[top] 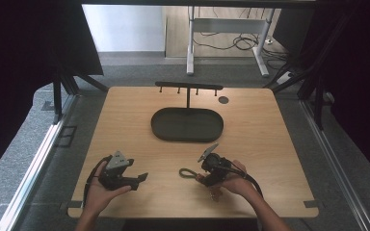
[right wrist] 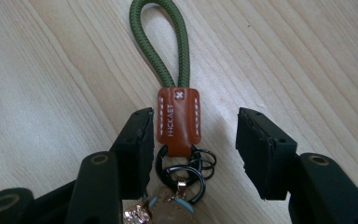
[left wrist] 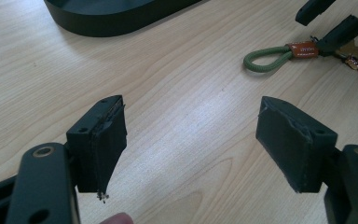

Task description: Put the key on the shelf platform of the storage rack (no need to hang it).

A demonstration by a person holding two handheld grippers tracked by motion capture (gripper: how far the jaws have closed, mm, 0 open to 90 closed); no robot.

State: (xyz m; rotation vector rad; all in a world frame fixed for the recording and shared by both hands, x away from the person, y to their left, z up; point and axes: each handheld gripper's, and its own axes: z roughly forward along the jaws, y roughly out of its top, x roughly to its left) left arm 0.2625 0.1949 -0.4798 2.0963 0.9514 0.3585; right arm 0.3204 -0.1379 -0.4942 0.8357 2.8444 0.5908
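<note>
A green cord keychain [right wrist: 161,44] lies on the tabletop [top: 270,144] near the right; its brown leather tab [right wrist: 178,119] reads "HICKAET"; the right gripper [right wrist: 193,140] straddles it, fingers apart, gripping nothing; the left gripper [left wrist: 191,140] gapes wide, empty; a black oval tray [top: 188,124] sits farther off.

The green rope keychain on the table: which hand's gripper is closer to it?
Right. The right gripper sits open astride the keychain, its leather tab between the jaws. The left gripper rests apart, farther left.

An olive-green cord loop [right wrist: 160,39] with a brown leather tab [right wrist: 178,119] stitched in white lies on the pale wood-grain surface [top: 260,130] near a black oval tray [top: 187,124].
</note>
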